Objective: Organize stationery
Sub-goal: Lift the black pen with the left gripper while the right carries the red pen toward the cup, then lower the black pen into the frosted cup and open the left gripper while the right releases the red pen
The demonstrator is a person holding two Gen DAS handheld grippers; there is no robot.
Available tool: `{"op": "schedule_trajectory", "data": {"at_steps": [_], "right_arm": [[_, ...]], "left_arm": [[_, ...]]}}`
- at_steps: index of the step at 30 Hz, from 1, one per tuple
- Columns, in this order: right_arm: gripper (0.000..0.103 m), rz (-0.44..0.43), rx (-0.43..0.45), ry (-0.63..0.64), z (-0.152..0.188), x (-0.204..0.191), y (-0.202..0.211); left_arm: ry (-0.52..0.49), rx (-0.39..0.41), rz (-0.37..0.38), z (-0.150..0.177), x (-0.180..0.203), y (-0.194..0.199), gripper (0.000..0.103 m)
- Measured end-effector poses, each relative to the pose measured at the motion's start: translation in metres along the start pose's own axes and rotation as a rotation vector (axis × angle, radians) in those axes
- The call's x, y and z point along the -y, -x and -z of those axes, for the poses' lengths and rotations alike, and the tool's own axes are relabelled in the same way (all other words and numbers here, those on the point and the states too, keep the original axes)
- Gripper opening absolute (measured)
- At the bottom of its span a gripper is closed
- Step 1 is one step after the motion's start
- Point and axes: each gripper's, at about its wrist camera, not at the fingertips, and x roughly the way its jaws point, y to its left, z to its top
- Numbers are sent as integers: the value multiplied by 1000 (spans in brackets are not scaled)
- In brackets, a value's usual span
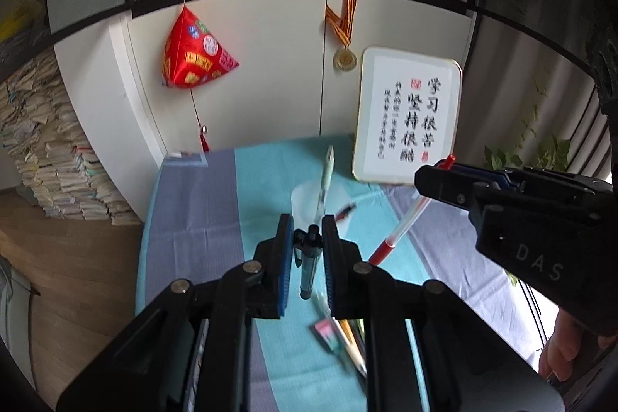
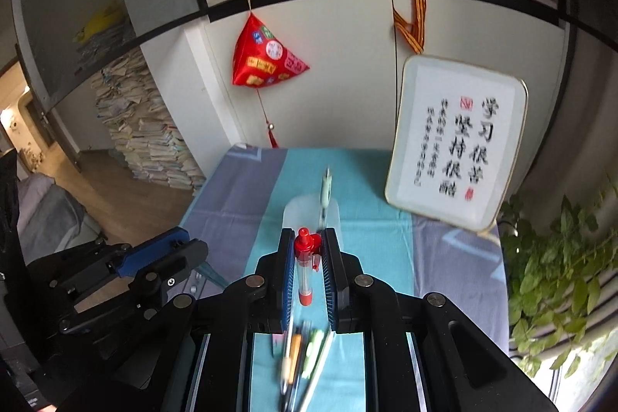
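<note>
Left wrist view, left gripper (image 1: 307,238) clamping dark pen (image 1: 308,265), right gripper (image 2: 307,246) clamping red pen (image 2: 305,269), loose pens (image 2: 305,354) blurred

grippers: two — left gripper (image 1: 307,232), right gripper (image 2: 307,242)
held pens: two — black pen (image 1: 308,259), red pen (image 2: 305,267)
cups: one — cup (image 2: 305,213), with one green pen (image 2: 325,190)
loose pens (image 2: 305,358) on cloth: several, blurred, uncountable
plaques: one (image 2: 459,141)
medals: one (image 1: 345,58)
</note>
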Motion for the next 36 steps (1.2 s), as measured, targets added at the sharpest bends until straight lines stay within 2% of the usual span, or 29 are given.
{"op": "schedule_trajectory", "data": {"at_steps": [7,15,27,36], "right_arm": [[15,4,53,-5,-35,7,-9],[15,-6,50,-18,-59,14,-45],[15,-15,-19,-67,-51,36,-95],[15,-23,-68,-84,-39,43,-116]], "left_arm": [[-34,32,-17,-37,1,-17,13],[-41,39,-1,-61,-1,-45,13],[-11,-44,34,-52,-9,-92,13],[0,-85,36,-41,-14,-110,13]]}}
